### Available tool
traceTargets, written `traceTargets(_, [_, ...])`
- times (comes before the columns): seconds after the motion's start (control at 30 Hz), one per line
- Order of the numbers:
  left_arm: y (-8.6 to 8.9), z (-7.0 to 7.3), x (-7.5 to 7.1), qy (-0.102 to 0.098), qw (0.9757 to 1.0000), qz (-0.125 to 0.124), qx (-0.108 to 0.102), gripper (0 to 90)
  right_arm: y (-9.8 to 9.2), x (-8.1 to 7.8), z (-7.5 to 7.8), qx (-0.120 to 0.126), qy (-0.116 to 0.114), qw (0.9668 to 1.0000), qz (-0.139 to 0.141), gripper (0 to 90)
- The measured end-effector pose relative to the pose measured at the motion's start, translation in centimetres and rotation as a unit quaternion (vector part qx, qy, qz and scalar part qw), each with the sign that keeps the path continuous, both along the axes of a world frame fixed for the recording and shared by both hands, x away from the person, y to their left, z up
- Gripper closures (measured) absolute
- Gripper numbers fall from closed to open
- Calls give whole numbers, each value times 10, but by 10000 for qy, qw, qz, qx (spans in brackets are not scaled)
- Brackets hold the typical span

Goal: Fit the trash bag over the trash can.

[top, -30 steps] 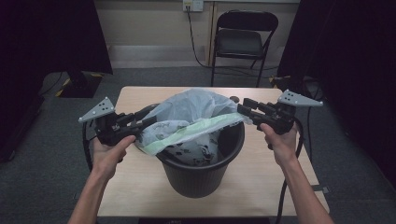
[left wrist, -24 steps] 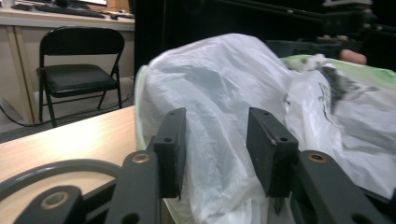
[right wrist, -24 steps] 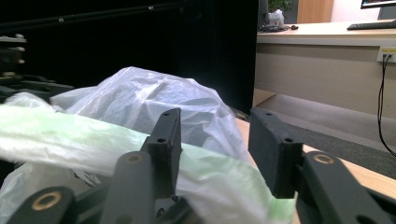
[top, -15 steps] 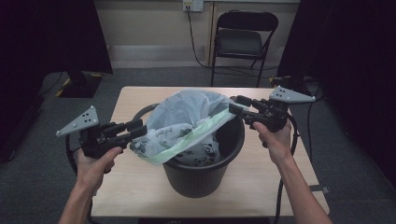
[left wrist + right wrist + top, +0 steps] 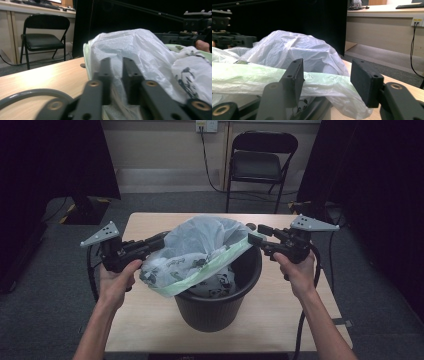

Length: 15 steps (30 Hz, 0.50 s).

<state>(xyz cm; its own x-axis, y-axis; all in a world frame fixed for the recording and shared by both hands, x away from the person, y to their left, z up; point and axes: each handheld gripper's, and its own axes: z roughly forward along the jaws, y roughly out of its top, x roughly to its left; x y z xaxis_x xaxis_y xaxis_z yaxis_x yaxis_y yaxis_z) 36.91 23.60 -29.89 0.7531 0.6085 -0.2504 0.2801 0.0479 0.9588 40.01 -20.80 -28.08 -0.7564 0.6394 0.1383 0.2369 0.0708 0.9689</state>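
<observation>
High view: the bag [image 5: 200, 252] sits half in the black bin [image 5: 220, 300], its green hem not yet over the rim, both forearms reaching level. Left gripper view: the left gripper [image 5: 116, 67] has just been closing, pinching the plastic. Right gripper view: the right gripper [image 5: 327, 75] has been opening, jaws apart around the hem.

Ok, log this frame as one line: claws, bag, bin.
left claw: closing on bag edge | right claw: opening, green hem between jaws, not pinched | bag: half draped over bin | bin: upright on table
</observation>
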Motion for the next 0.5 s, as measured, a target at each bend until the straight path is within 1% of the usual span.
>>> traceTargets(0.03, [1,1,-2,-11,10000,-1,-4,848,0,0,0,-5,-11,10000,-1,435])
traceTargets(0.07, [2,1,-4,-32,10000,-34,5,873,1,-1,0,-10,-18,10000,9,432])
traceTargets(0.13, [4,1,-10,-78,9999,-78,64,900,2,-3,1,-28,-33,10000,7,420])
traceTargets(0.27, [5,0,-20,-137,9998,-102,64,900,4,-4,2,-8,-75,10000,-44,403])
traceTargets(0.33, [7,-1,-25,-156,9997,-120,108,900,6,-4,3,-52,-83,9999,-46,399])
traceTargets(0.4, [8,-3,-30,-142,9995,-166,214,900,8,-4,2,-80,-51,10000,-27,397])
traceTargets(0.47, [10,-3,-36,-140,9993,-183,283,900,9,-1,2,-90,-16,10000,-20,391])
traceTargets(0.5, [11,-3,-37,-163,9993,-201,285,900,10,1,3,-91,6,10000,-26,384])
